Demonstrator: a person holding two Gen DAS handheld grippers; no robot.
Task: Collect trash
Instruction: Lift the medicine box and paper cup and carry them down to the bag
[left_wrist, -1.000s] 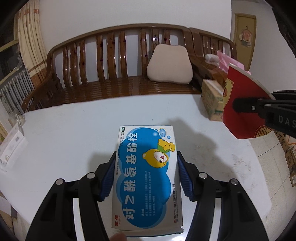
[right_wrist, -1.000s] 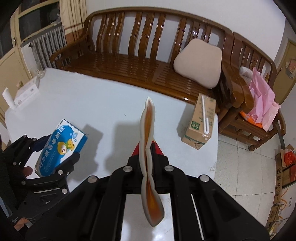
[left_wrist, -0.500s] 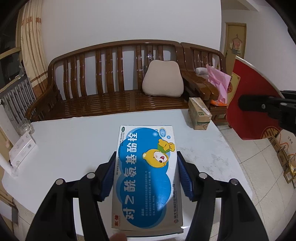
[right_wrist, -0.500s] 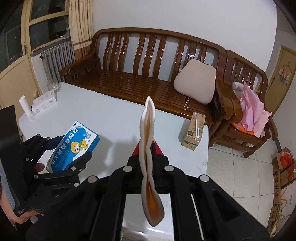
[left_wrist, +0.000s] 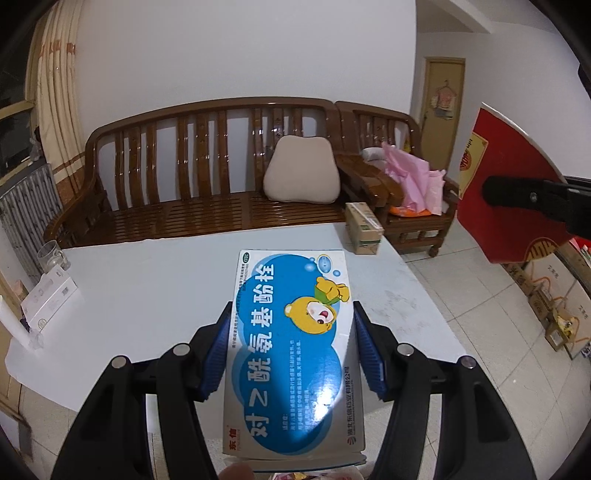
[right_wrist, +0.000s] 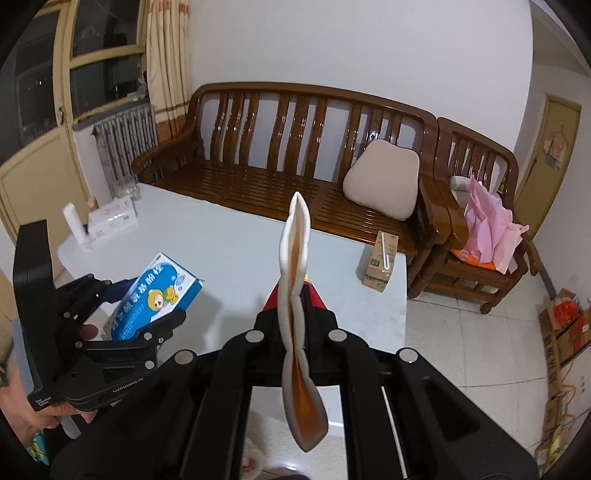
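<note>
— So, what containers do you see, and what's in them?

— Cardboard boxes (right_wrist: 565, 332) sit on the tiled floor at the right, with orange and red stuff inside that I cannot make out. A small drink carton (right_wrist: 380, 264) with a straw on its side stands upright near the far right corner of the white table (left_wrist: 147, 280). A glass jar (left_wrist: 50, 254) and a white box (left_wrist: 48, 299) sit at the table's left end; whether the jar holds anything I cannot tell.

— And the medicine box?

— The blue and white medicine box (left_wrist: 291, 350), with a cartoon bear on it, is up in the air above the table, clamped by its long sides between the blue pads (left_wrist: 216, 354) of the left gripper (left_wrist: 291, 325). Its printed face looks up at the camera.

— How is that gripper held?

— Level, pointing toward the wooden bench (left_wrist: 207, 184). In the right wrist view the person's hand (right_wrist: 33, 398) grips its handle at the lower left.

— The right one?

— The right gripper (right_wrist: 295, 325) has its jaws squeezed tight on a flattened paper cup (right_wrist: 295, 277), red outside, white-rimmed, standing edge-on and upright. It is held beside the table's right end, well apart from the other.
</note>
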